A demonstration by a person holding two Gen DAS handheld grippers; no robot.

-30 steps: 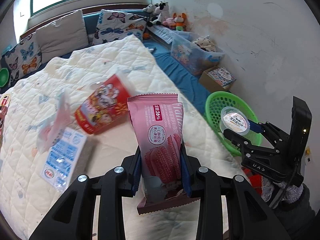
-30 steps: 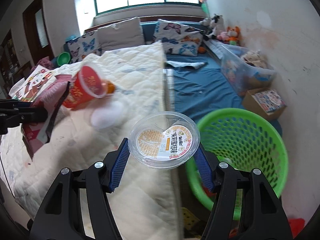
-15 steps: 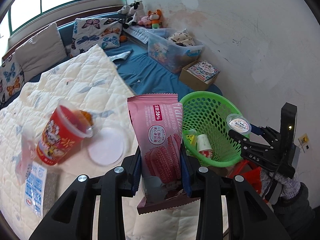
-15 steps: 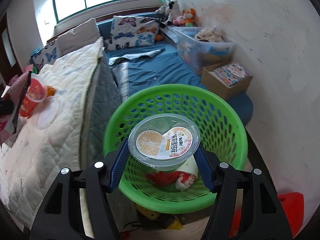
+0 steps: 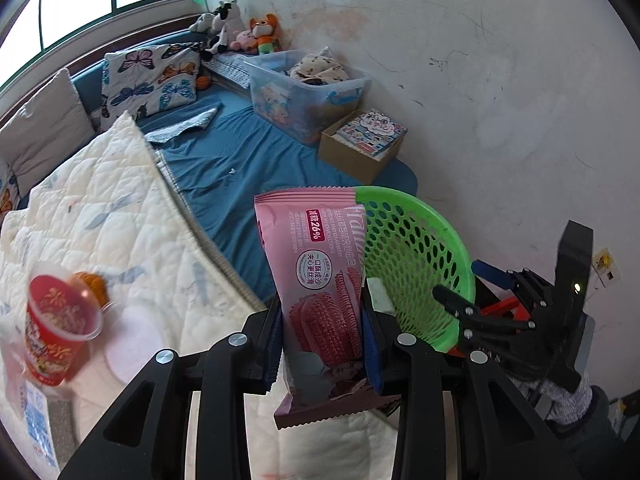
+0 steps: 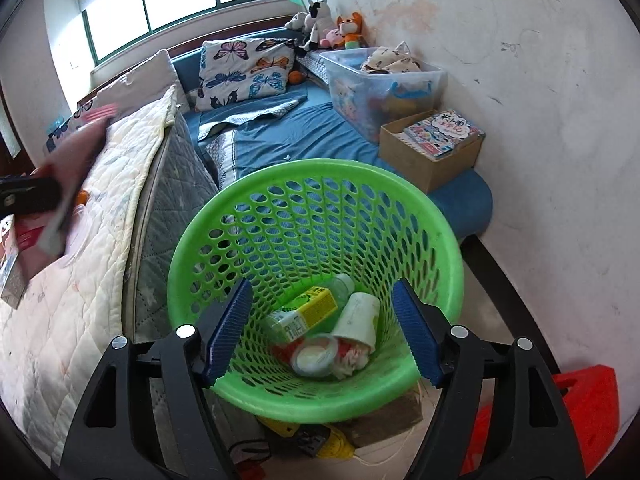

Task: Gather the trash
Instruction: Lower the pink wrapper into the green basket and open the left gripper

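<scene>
Trash [image 6: 320, 336] inside green basket [image 6: 436, 220]

A butterfly pillow [image 6: 244, 70] leans behind the blue mattress [image 6: 304, 136], beside stuffed toys [image 6: 332, 30].

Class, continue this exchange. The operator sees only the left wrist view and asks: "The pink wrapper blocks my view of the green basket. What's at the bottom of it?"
Observer: A clear lidded cup lies at the bottom of the basket.
Operator: Anything else?
Observer: A yellow-green carton and a white paper cup.
Operator: Is the right gripper carrying anything?
Observer: No. The right gripper is over the basket's mouth; its jaws have just been opening, with nothing between them.
</scene>
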